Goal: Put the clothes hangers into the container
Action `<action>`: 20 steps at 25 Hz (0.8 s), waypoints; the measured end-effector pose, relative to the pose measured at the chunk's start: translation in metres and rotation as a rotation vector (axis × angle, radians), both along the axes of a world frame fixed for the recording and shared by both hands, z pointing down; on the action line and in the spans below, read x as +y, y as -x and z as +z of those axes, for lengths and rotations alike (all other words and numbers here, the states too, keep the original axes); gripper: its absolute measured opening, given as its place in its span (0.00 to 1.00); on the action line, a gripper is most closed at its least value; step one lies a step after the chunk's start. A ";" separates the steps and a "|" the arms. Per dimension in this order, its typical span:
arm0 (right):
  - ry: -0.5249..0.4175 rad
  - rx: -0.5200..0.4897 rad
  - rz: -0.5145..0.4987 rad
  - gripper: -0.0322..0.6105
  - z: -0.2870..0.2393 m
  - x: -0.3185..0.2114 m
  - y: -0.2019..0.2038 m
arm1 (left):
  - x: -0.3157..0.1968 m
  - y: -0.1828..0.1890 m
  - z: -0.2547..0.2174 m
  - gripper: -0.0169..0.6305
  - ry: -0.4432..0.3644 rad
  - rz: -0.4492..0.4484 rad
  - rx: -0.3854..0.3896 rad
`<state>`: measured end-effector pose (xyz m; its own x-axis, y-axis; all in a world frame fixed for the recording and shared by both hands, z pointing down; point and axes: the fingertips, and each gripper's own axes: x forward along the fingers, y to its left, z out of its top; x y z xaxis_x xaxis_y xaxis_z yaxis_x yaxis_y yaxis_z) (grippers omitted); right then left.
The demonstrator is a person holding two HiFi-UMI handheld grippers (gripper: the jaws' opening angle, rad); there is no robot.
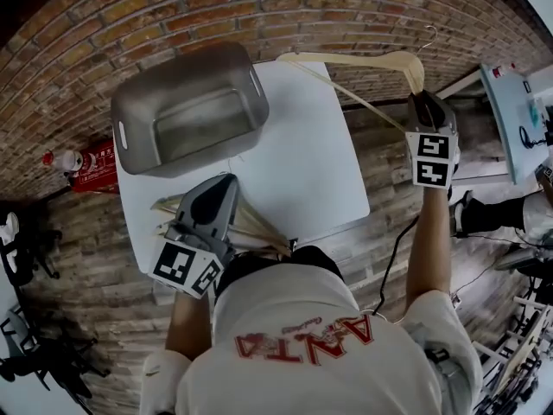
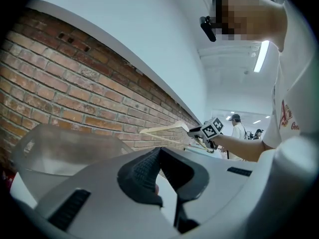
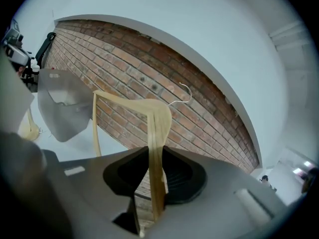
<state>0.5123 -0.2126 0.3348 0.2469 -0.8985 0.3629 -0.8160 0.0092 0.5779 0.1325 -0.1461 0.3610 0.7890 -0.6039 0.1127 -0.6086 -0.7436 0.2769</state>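
The steel container (image 1: 138, 102) stands at the counter's (image 1: 311, 162) far left, its bare bottom showing. The right hand-held gripper (image 1: 423, 98) grasps a wooden clothes hanger (image 1: 354, 59) raised over the far right edge. The left hand-held gripper (image 1: 212, 201), clenched on nothing, hovers over the hanger pile (image 1: 255, 227) at the near edge.

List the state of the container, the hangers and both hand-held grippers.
Container: upright on the table, looks empty.
Lifted hanger: in the air, outside the container.
Hanger pile: lying at the table's near edge.
Right hand-held gripper: shut on the lifted hanger.
Left hand-held gripper: shut, empty, over the hanger pile.
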 end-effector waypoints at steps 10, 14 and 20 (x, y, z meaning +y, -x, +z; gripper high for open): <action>-0.018 -0.038 -0.181 0.19 -0.011 -0.042 0.088 | -0.009 0.033 -0.021 0.04 -0.036 -0.103 0.022; -0.015 -0.037 -0.246 0.19 -0.012 -0.056 0.122 | -0.007 0.053 -0.025 0.04 -0.044 -0.152 0.021; -0.011 -0.027 -0.372 0.19 -0.011 -0.085 0.193 | -0.005 0.097 -0.030 0.04 -0.055 -0.253 0.023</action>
<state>0.3191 -0.2975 0.3236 -0.1065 -0.9290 0.3545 -0.7732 0.3016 0.5579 0.0351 -0.1507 0.3314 0.6141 -0.7871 0.0576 -0.7712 -0.5829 0.2559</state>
